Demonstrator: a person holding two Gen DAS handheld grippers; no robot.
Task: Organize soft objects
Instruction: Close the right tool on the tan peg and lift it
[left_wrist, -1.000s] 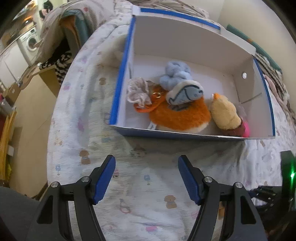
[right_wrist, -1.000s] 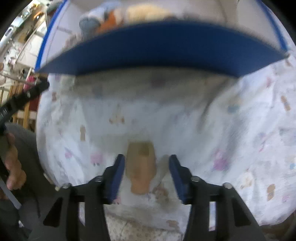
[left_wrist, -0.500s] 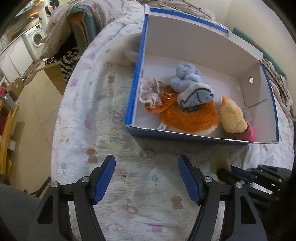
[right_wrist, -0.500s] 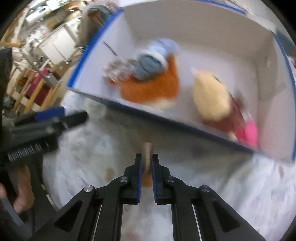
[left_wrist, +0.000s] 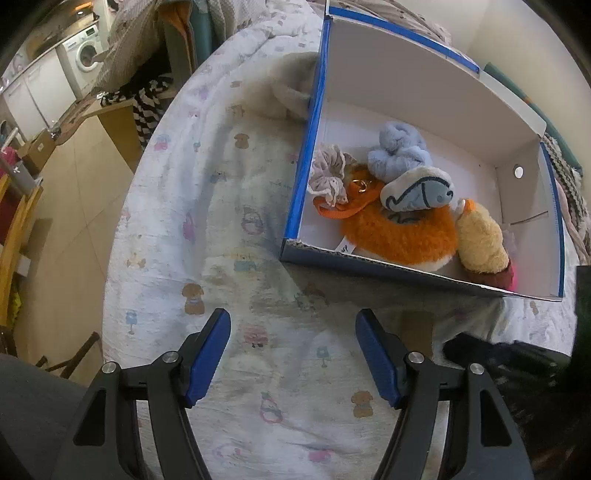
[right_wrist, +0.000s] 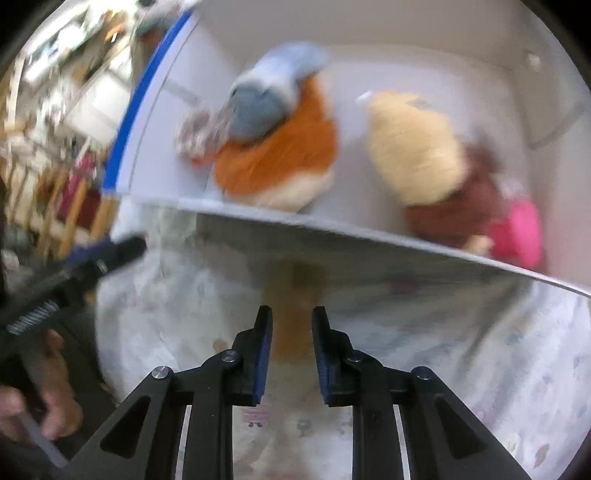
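Bedsheet (left_wrist: 229, 206) lies bare left of box (left_wrist: 301, 177) edge, toys inside.

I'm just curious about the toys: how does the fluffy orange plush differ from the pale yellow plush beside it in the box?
The fluffy orange plush is the larger and wider of the two; the pale yellow plush is smaller and narrower. The orange one has a grey-blue soft toy lying on top of it; nothing lies on the yellow one. The orange one has a whitish underside, the yellow one a dark reddish base. Both are furry and lie inside the white cardboard box with blue edges, against its near wall.
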